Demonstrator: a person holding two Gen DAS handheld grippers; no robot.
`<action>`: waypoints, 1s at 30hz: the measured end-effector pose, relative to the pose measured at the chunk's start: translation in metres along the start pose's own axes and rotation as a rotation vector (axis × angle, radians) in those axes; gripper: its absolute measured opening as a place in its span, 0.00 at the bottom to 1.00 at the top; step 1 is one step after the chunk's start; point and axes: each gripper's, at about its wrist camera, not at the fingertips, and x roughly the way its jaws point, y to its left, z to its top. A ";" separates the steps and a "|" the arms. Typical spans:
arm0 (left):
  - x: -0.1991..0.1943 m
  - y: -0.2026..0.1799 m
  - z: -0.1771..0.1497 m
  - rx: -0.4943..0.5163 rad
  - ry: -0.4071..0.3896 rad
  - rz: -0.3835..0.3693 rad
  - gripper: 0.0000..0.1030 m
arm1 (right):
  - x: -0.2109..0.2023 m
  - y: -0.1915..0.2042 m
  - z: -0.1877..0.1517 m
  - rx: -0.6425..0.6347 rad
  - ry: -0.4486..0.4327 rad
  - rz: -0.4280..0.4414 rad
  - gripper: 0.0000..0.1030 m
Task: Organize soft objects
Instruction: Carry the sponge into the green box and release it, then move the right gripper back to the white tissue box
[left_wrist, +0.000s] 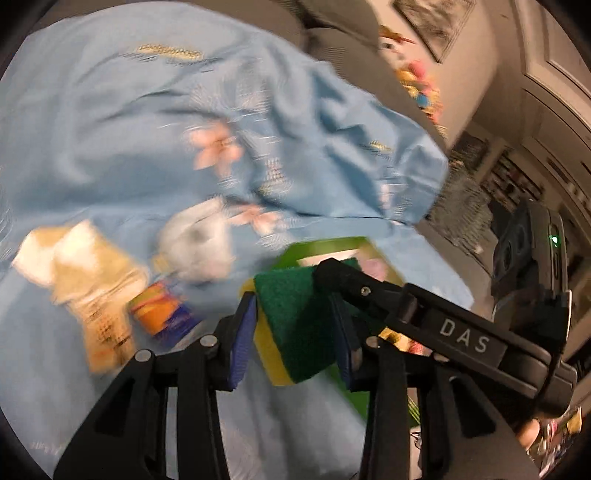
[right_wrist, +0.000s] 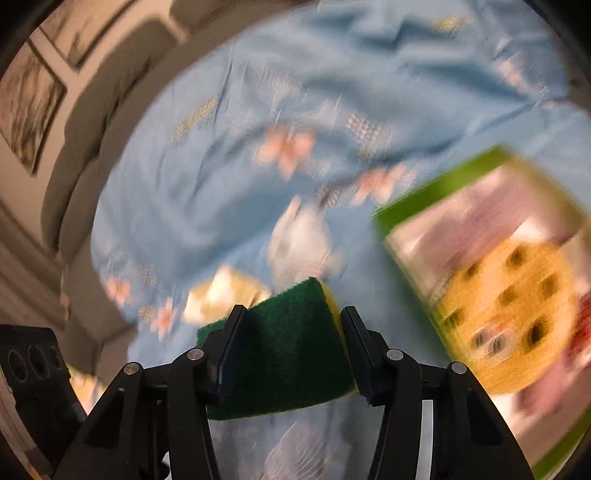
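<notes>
In the left wrist view my left gripper (left_wrist: 291, 306) is shut on a green-topped yellow sponge (left_wrist: 295, 332), which sits between its blue pads. My right gripper (left_wrist: 332, 269) reaches in from the right, its tip just over that sponge's far corner. In the right wrist view my right gripper (right_wrist: 295, 314) is shut on a green and yellow sponge (right_wrist: 284, 354), squeezed between its fingers. Both are held above a light blue floral cloth (right_wrist: 229, 177). A green box (right_wrist: 436, 192) at the right holds a yellow spotted soft toy (right_wrist: 517, 299) and pink fabric.
On the blue cloth (left_wrist: 110, 129) lie a white soft thing (left_wrist: 199, 243), a beige and white bundle (left_wrist: 74, 266) and an orange and purple packet (left_wrist: 162, 310). A grey sofa (right_wrist: 85, 155) and framed pictures stand behind. Shelves (left_wrist: 517, 177) fill the far right. Everything is blurred by motion.
</notes>
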 end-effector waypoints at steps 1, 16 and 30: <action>0.009 -0.009 0.004 0.018 0.005 -0.012 0.34 | -0.014 -0.006 0.007 0.003 -0.063 -0.017 0.53; 0.165 -0.091 0.031 0.137 0.255 -0.098 0.26 | -0.059 -0.158 0.064 0.388 -0.289 -0.196 0.53; 0.173 -0.072 0.014 0.101 0.290 0.024 0.36 | -0.015 -0.195 0.052 0.491 -0.118 -0.358 0.53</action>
